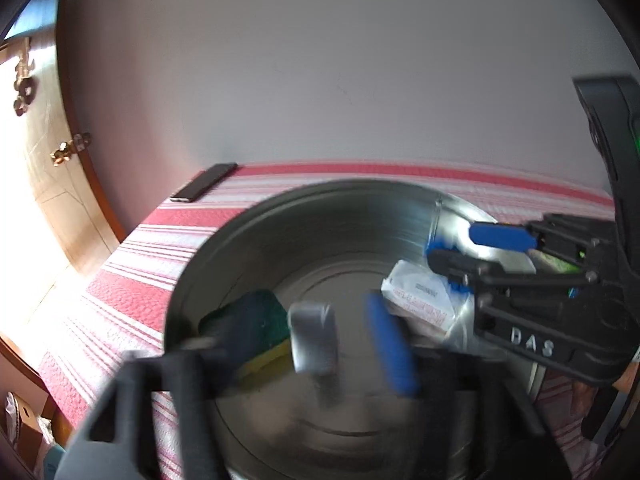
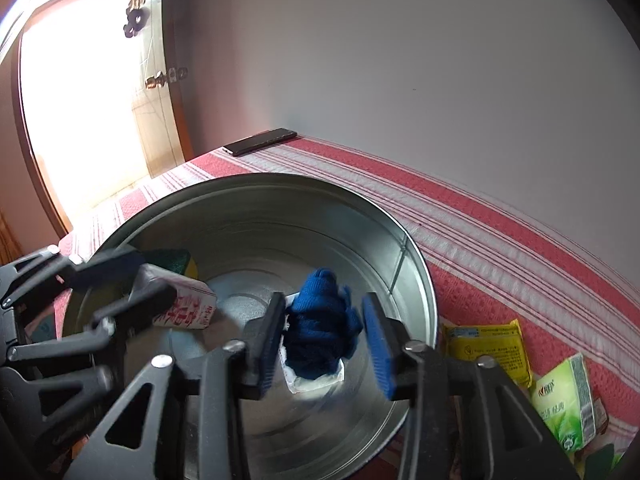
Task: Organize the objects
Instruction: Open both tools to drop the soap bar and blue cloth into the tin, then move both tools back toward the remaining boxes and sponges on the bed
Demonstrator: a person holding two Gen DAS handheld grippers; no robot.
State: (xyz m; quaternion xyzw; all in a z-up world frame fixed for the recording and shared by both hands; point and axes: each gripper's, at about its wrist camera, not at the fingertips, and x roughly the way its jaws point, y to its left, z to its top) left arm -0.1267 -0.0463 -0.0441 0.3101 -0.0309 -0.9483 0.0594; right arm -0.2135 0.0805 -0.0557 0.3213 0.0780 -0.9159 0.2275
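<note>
Inside the metal basin, the right gripper stands apart around a soft, light blue knitted cloth, unclamped. Left gripper apart too. Pinch its bunched middle.

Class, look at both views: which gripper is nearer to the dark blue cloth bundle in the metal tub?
Right. The right gripper straddles the dark blue cloth bundle, open; the left gripper stands further left in the metal tub, by the carton.
</note>
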